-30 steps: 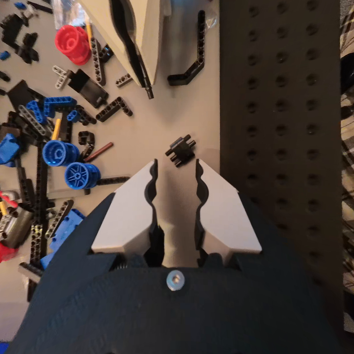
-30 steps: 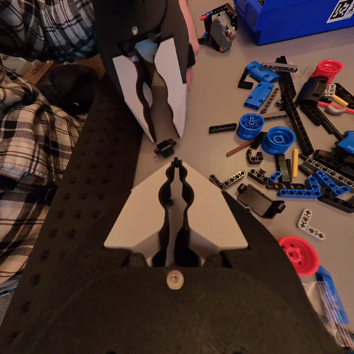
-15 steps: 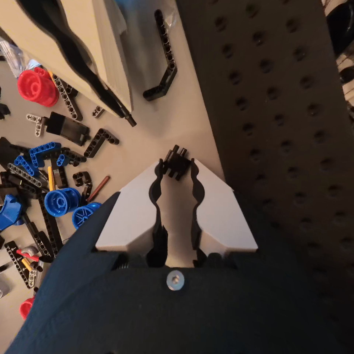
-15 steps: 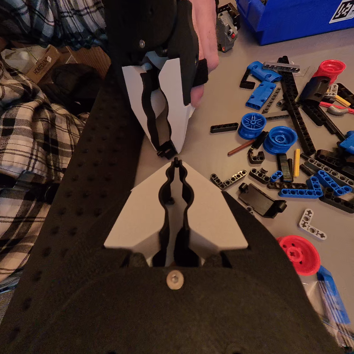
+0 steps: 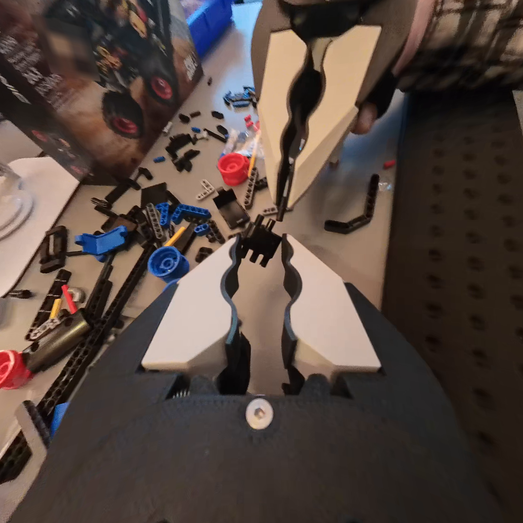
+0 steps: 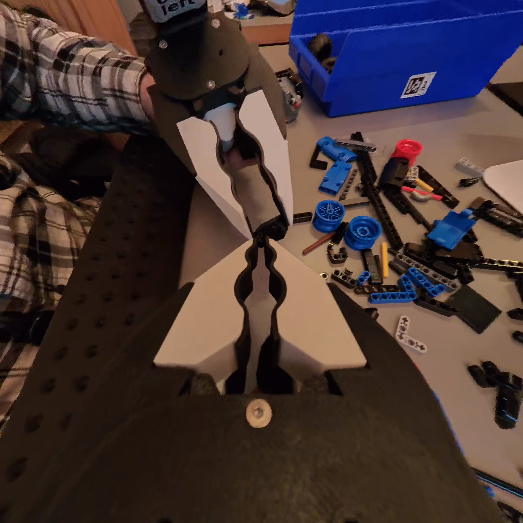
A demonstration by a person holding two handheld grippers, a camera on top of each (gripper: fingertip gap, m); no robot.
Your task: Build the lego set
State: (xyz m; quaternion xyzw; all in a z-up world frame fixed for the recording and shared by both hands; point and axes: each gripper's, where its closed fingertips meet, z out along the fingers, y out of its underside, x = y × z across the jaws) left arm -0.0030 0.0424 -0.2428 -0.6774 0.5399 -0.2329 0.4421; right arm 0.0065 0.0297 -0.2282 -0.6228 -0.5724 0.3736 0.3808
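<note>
Above the grey table (image 5: pixel 308 235) littered with parts, your left gripper (image 5: pixel 260 246) clamps the black connector (image 5: pixel 261 240) (lifted clear), so steer the right gripper's (image 6: pixel 259 243) pinched black pin (image 5: pixel 280 210) in straight.

My left wrist camera sits behind my left gripper (image 5: pixel 260 240), looking forward and down along its fingers at the table (image 5: pixel 311 235), close in. My right wrist camera does likewise behind my right gripper (image 6: pixel 261 244). The two face each other: each shows the other gripper at 12 o'clock, tips nearly meeting. Both share the black connector (image 5: pixel 260 243), blue wheels (image 6: pixel 362 233) and the dark pegboard (image 6: pixel 119 254).
</note>
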